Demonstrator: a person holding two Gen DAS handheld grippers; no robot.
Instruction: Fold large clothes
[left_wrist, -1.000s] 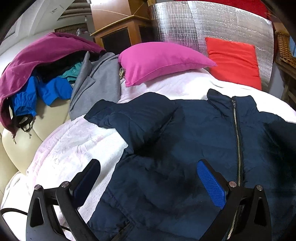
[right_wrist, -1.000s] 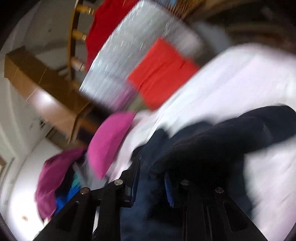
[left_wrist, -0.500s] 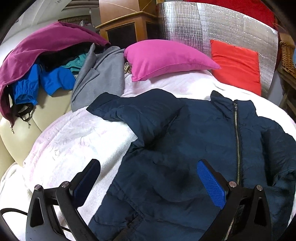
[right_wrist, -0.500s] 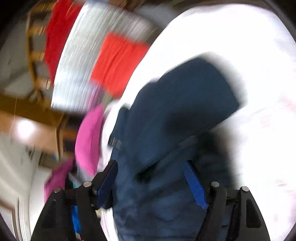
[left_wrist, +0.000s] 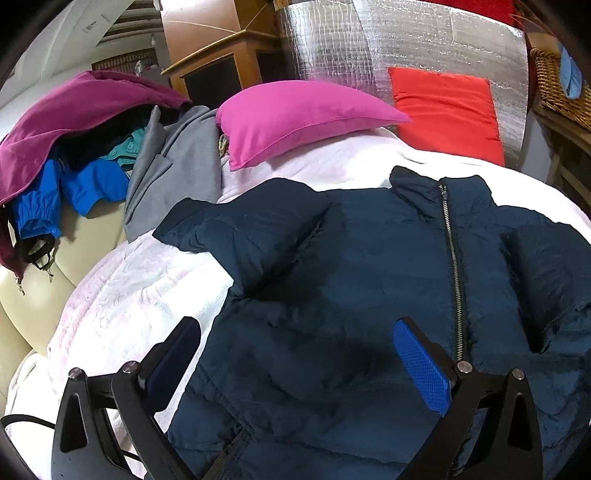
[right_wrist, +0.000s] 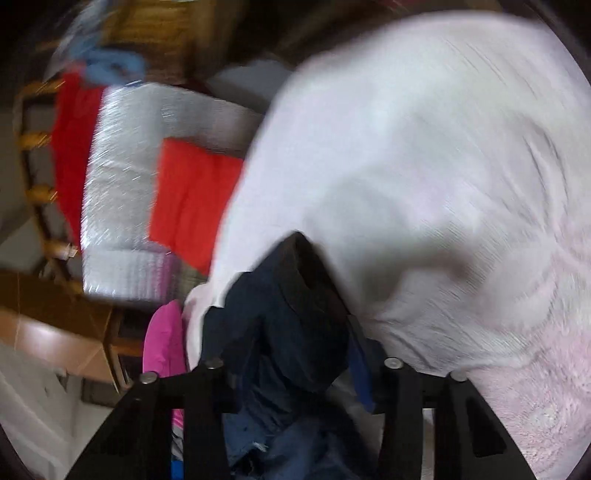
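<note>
Our left gripper (left_wrist: 295, 369) hangs over the near part of the navy puffer jacket (left_wrist: 351, 277) with its jaws spread wide and nothing held; its blue pads (left_wrist: 423, 369) stand apart, one over the pale blanket (left_wrist: 129, 295) at the jacket's left edge and one over the jacket front just left of the zipper (left_wrist: 452, 266). Our right gripper (right_wrist: 295, 373) has a bunched fold of the same jacket (right_wrist: 295, 325) between its fingers and its jaws are closing on it; the picture there is blurred, so we cannot tell for sure whether the pads already press the cloth. From the left wrist view, we see the jacket lying spread face up on the blanket, zipped, collar at the far side, with its left sleeve (left_wrist: 240, 229) folded across toward the left. Beyond the collar, a pink pillow (left_wrist: 303, 118) rests on the far edge of the blanket, and a red cushion (left_wrist: 447, 110) leans to its right against a silver foil panel (left_wrist: 351, 44). At the far left a grey garment (left_wrist: 177, 173) lies beside a heap of clothes: a magenta one (left_wrist: 74, 122) on top and a bright blue one (left_wrist: 66, 188) below, draped on a cream sofa (left_wrist: 26, 299). A wicker basket (left_wrist: 554, 85) sits at the far right, and a wooden cabinet (left_wrist: 221, 62) stands behind the pillow.
</note>
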